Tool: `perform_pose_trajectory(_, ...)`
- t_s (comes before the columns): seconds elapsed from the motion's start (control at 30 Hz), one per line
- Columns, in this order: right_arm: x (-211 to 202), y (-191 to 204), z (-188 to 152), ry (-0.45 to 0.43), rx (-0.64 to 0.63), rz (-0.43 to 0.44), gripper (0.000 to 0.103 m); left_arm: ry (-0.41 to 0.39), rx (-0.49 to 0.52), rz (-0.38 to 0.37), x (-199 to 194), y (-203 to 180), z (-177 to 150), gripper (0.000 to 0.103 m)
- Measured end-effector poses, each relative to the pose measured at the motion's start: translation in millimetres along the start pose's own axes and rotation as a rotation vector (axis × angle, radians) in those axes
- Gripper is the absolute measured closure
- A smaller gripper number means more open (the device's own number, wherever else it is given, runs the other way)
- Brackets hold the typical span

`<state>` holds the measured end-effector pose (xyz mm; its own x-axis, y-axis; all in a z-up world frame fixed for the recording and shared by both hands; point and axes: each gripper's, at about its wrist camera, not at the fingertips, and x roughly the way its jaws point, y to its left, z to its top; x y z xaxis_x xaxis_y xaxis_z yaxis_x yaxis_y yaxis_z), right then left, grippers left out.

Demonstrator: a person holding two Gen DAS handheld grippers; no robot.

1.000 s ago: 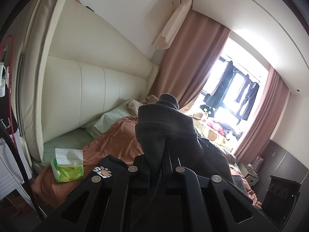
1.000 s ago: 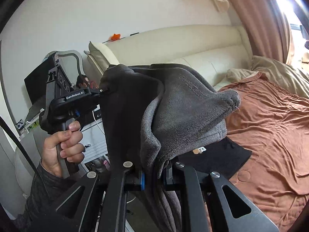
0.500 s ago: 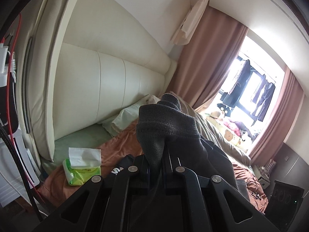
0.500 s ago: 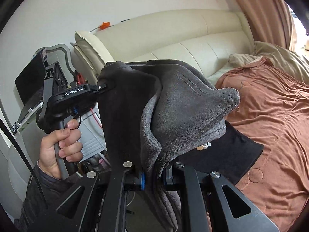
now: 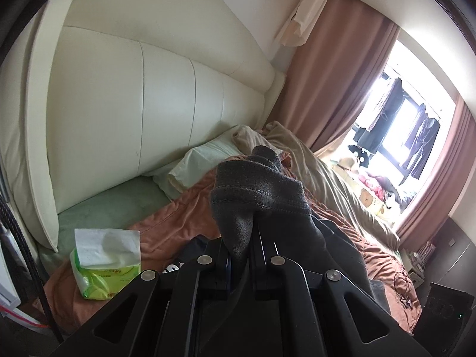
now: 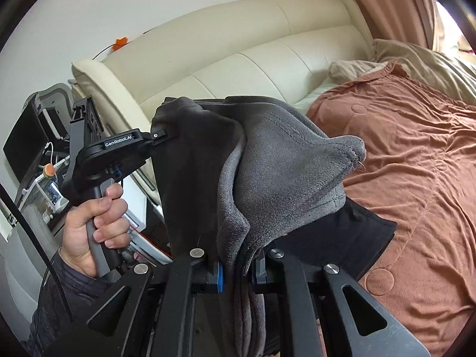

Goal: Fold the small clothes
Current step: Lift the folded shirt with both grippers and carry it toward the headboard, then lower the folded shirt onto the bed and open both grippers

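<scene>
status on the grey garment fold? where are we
Done: both grippers are shut on the grey garment, the left gripper pinching one edge, the right gripper another, so it is picked up and hangs above the orange blanket. In hand: it is bunched between them, not folded. Left: spread it, fold it, set it down. A black garment on the bed looks unfolded too.

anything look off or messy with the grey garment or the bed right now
Nothing damaged. The grey garment hangs bunched between the left gripper and right gripper, not yet flat. A loose thread sticks out at its corner.
</scene>
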<state>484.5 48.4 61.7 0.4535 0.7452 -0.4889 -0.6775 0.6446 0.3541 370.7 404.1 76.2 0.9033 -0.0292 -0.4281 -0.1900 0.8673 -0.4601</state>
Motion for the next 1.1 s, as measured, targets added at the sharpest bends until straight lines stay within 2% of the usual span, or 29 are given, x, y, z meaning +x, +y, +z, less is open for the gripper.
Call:
perform_pose_trajectory(0.33,47,-51,11,0.052,0.072,0.004,0.094,0.095,0.026,0.079,85,-1,-10,0.095)
perform_pose_trajectory(0.47,62,-74,6,0.063,0.122,0.010,0.094,0.135,0.021,0.100,118,3,-15,0.095)
perform_pose_trajectory(0.53,72,-86,2,0.083,0.139,-0.011,0.094,0.157,0.032,0.136,134,2,-18,0.094)
perform_pose_trajectory(0.6,86,-102,-4,0.133,0.158,-0.031,0.090,0.200,0.038,0.174,153,4,-25,0.092)
perform_pose_trajectory(0.63,97,-111,-10,0.183,0.177,-0.071,0.086,0.243,0.035,0.208,166,6,-29,0.084)
perform_pose_trajectory(0.7,109,-131,-21,0.249,0.228,-0.149,0.068,0.308,0.035,0.279,182,13,-40,0.072)
perform_pose_trajectory(0.73,109,-140,-28,0.253,0.249,-0.187,0.065,0.318,0.044,0.305,185,15,-45,0.070)
perform_pose_trajectory(0.8,105,-150,-36,0.251,0.277,-0.212,0.063,0.329,0.049,0.313,184,22,-54,0.069)
perform_pose_trajectory(0.9,95,-152,-40,0.236,0.296,-0.205,0.059,0.346,0.030,0.300,177,34,-64,0.068)
perform_pose_trajectory(1.1,86,-140,-34,0.191,0.289,-0.165,0.059,0.346,0.001,0.276,154,46,-78,0.069)
